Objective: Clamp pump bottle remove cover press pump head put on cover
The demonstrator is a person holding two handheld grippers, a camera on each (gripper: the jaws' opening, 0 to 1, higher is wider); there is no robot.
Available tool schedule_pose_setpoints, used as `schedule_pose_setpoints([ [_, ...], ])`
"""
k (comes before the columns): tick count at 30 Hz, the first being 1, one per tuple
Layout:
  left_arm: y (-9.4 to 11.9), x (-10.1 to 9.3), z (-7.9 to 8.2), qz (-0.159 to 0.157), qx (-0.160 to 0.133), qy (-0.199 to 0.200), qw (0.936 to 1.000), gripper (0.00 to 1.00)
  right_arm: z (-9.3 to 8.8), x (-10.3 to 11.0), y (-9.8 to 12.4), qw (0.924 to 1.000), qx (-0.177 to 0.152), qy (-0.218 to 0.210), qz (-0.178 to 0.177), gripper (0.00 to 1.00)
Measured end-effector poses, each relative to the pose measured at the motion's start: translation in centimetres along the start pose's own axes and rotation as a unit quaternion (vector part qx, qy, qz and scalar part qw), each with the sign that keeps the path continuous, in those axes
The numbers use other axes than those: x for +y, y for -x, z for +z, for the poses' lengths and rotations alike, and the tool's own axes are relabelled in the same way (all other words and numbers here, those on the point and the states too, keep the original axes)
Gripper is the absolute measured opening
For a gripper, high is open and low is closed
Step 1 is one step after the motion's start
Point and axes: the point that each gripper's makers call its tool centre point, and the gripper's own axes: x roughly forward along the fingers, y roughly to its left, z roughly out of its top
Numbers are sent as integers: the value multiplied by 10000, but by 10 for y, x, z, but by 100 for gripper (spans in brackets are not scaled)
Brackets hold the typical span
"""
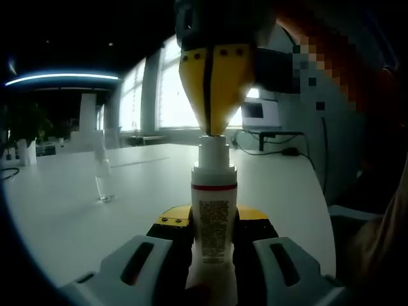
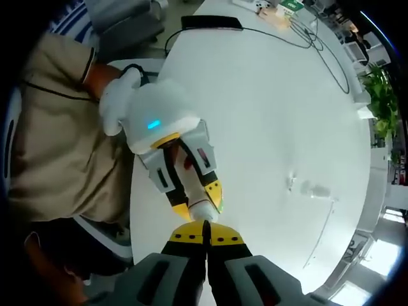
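Upright over the white counter, the bottle stands clamped between the left gripper's fingers. Above it, the right gripper has its yellow fingers together, tips touching the pump head. A clear cover stands apart on the counter.

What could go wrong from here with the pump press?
1. The right gripper meets the pump head only with its narrow closed tip; it may slip off sideways.
2. The left gripper holds the pump bottle low, so an off-axis push could tilt it.
3. The clear cover stands loose nearby.
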Motion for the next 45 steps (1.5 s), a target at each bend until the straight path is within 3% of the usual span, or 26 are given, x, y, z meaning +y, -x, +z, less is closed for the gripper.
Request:
schedule_pose_setpoints([
  [8, 0, 0, 0, -6, 1, 15, 10000, 14, -1, 0, 1, 9999, -99, -54, -7, 0],
  [12, 0, 1, 0, -3, 3, 26, 10000, 14, 1, 1, 6, 9994, -186, 288, -70, 0],
  [24, 0, 2, 0, -9, 3, 46, 10000, 14, 0, 2, 7, 9994, -326, 39, 71, 0],
  [45, 0, 2, -1, -1, 2, 31, 10000, 14, -1, 3, 7, 9999, -142, 71, 8, 0],
])
